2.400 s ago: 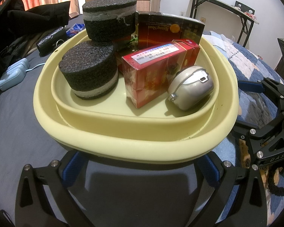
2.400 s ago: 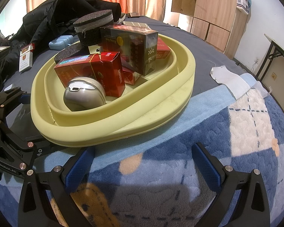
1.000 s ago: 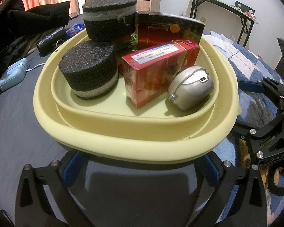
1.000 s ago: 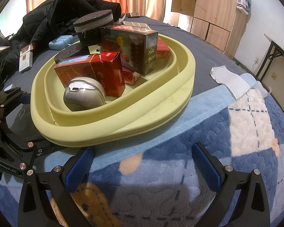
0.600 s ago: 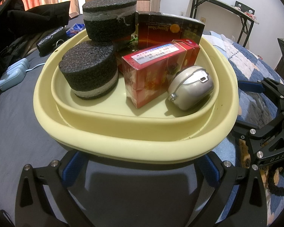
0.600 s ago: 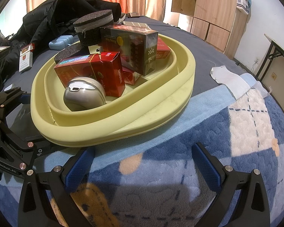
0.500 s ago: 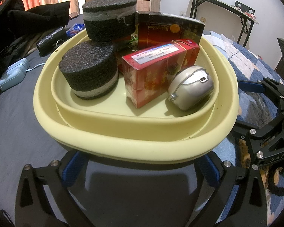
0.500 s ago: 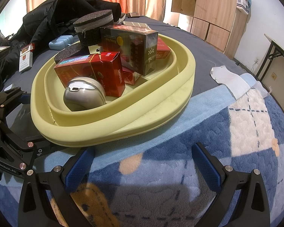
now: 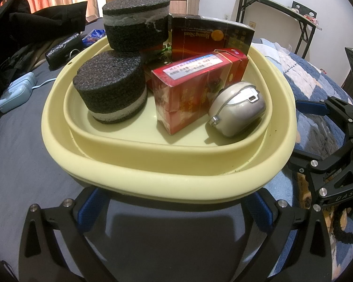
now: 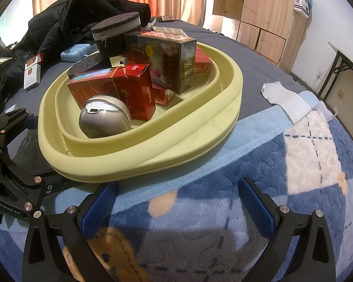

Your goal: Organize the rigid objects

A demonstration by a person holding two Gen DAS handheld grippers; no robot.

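Inside yellow basin (image 9: 167, 183), red box (image 9: 195, 91) lying lengthwise, claws spread

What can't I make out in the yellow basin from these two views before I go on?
- Left wrist view: whatever sits behind the upper foam disc and the dark red box; those two hide it.
- Left wrist view: the green item between them is mostly covered, so I can't identify it.
- Right wrist view: the lower foam disc is largely behind the red carton.
- Both views: the basin floor under the boxes.
- Print on the boxes is too small to read.
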